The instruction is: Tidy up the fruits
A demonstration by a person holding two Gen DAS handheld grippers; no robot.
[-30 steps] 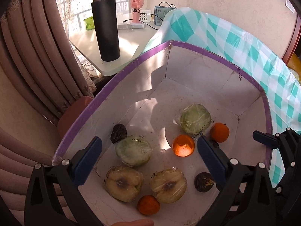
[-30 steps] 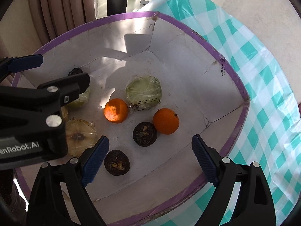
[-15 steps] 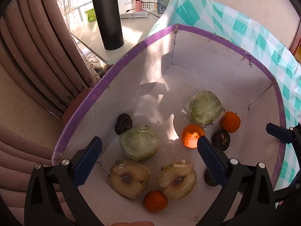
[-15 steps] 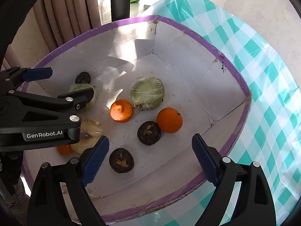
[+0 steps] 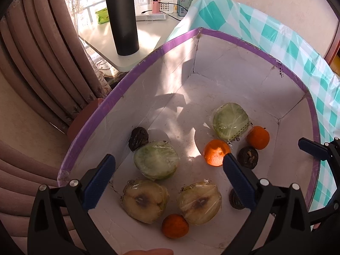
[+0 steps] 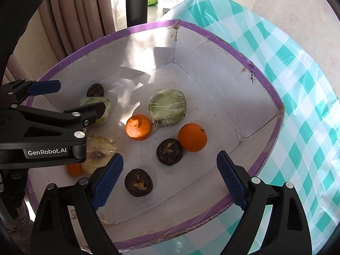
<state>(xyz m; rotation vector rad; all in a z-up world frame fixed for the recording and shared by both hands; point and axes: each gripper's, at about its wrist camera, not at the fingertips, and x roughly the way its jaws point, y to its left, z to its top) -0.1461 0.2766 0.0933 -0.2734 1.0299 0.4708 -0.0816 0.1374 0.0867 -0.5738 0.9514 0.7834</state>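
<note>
Oranges, plastic-wrapped green halves, wrinkled dark fruits

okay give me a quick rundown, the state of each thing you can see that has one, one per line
left gripper: open, holding nothing
right gripper: open, holding nothing
box: open-topped, fruit loose on its floor
green halves: wrapped in film, cut face up
yellowish halves: wrapped, cut face up, browned at the core
oranges: whole, unwrapped
dark fruits: unwrapped, shrivelled
flask: upright, lid on
</note>
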